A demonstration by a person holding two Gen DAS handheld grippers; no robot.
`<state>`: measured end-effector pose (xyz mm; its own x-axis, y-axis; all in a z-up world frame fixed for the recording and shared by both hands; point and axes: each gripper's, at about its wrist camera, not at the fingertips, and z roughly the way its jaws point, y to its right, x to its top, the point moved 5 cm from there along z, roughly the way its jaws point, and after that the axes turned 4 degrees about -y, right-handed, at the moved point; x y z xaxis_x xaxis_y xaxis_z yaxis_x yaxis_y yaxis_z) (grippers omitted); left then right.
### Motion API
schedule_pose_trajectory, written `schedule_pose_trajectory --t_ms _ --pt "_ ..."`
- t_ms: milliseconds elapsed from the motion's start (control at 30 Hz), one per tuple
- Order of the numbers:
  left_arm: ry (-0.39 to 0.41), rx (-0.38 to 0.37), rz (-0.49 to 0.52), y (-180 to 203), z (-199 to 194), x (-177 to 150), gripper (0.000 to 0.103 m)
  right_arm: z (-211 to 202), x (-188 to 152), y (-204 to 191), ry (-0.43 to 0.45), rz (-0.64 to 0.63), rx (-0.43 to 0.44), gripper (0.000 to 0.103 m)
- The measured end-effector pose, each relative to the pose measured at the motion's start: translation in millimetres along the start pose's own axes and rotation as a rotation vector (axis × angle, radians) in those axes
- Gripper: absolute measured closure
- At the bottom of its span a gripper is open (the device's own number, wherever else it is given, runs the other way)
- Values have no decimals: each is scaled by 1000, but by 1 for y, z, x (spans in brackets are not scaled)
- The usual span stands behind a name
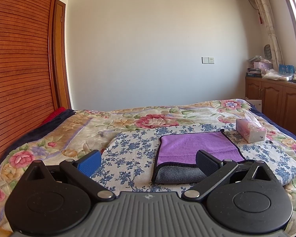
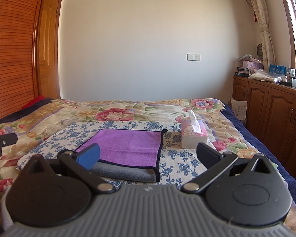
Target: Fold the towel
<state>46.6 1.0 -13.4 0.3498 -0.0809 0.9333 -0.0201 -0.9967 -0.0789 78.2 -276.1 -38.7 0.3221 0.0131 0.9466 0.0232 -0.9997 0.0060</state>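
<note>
A purple towel with a grey underside and dark trim lies folded on a blue-flowered cloth on the bed. Its grey near fold faces me. My left gripper is open and empty, just short of the towel's near left part. In the right wrist view the towel lies ahead and left. My right gripper is open and empty, over the towel's near right corner. Part of the left gripper shows at the left edge.
A pink tissue box stands on the bed just right of the towel; it also shows in the right wrist view. Wooden cabinets with clutter on top line the right wall. A slatted wooden panel is at the left.
</note>
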Motion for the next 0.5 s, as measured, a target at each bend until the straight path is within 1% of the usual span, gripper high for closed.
schedule_pose_trajectory --t_ms 500 --pt "-1 -1 2 1 1 -2 0 0 0 -1 -1 0 0 0"
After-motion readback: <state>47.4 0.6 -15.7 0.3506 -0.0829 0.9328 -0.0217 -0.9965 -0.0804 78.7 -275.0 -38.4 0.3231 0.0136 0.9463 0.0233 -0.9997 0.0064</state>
